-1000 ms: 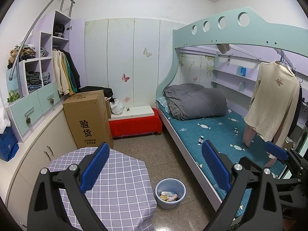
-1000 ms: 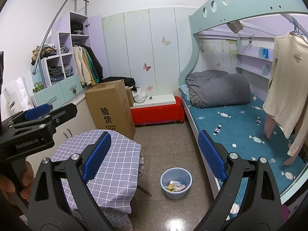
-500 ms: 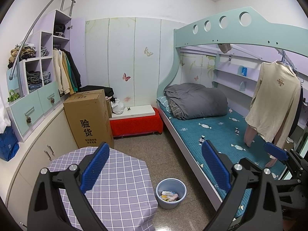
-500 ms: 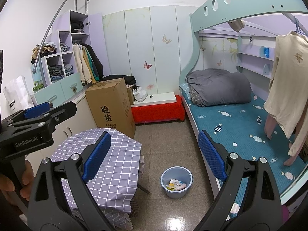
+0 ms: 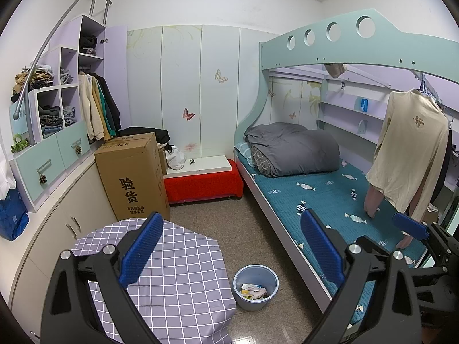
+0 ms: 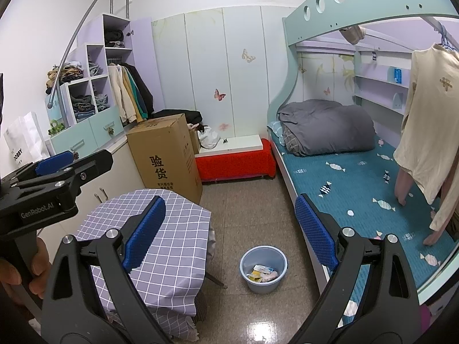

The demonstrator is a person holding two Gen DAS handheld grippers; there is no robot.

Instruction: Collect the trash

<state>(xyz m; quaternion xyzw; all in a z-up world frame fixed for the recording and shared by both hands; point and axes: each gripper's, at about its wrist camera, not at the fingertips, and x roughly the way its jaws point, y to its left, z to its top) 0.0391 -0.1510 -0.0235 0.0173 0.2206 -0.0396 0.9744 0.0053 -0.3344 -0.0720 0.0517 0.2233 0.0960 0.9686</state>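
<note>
Both views have drifted only slightly since earlier; left gripper (image 5: 229, 246) and right gripper (image 6: 229, 229) hold their jaws released, empty. Low centre, the trash-filled bucket (image 5: 255, 283) stands on the floor (image 5: 229, 218), between the checked counter (image 5: 178, 269) and the bed (image 5: 324, 197).

A small bedroom with a speckled tile floor (image 5: 218, 229). A mint bunk bed (image 5: 330, 197) fills the right; stepped lilac shelving (image 5: 57, 109) lines the left. Butterfly-decorated wall panels (image 5: 200, 91) close the far end, a red bench (image 5: 200, 183) below.
</note>
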